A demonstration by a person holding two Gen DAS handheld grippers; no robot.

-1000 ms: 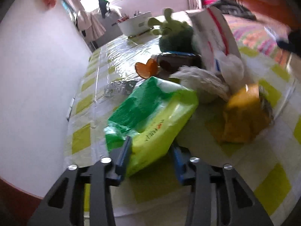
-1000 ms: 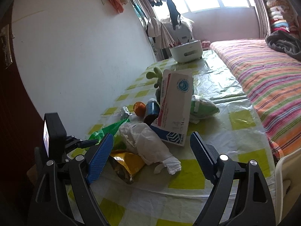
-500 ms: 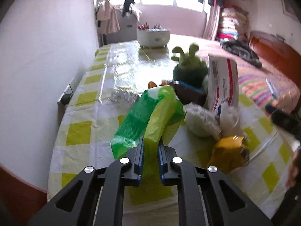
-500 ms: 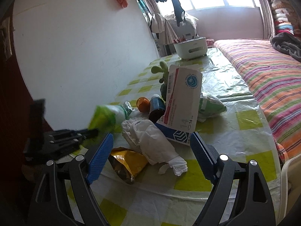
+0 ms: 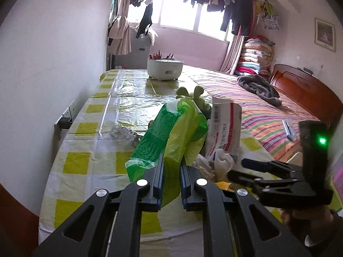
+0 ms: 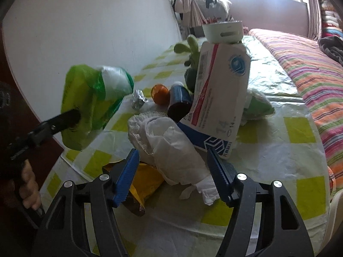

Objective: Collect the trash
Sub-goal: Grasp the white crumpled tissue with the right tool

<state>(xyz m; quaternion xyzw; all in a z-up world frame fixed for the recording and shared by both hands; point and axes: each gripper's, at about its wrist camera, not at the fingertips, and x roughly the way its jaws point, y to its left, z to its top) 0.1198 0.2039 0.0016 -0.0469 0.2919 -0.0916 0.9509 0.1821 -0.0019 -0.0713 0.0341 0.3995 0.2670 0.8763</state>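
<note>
The white carton (image 6: 223, 90) bears a legible "14" near its bottom.

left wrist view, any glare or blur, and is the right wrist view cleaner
Left wrist view: window blown out, glare streaks on the plastic table cover, curved fisheye edges, otherwise sharp. Right wrist view: no cleaner, the green plastic package in the left gripper is motion-smeared, and the window is overexposed.

One green packet (image 5: 171, 132), one yellow wrapper (image 6: 148, 177)

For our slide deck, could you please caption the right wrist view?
Right tool open over crumpled white tissue, while left tool lifts a green plastic package.
</note>
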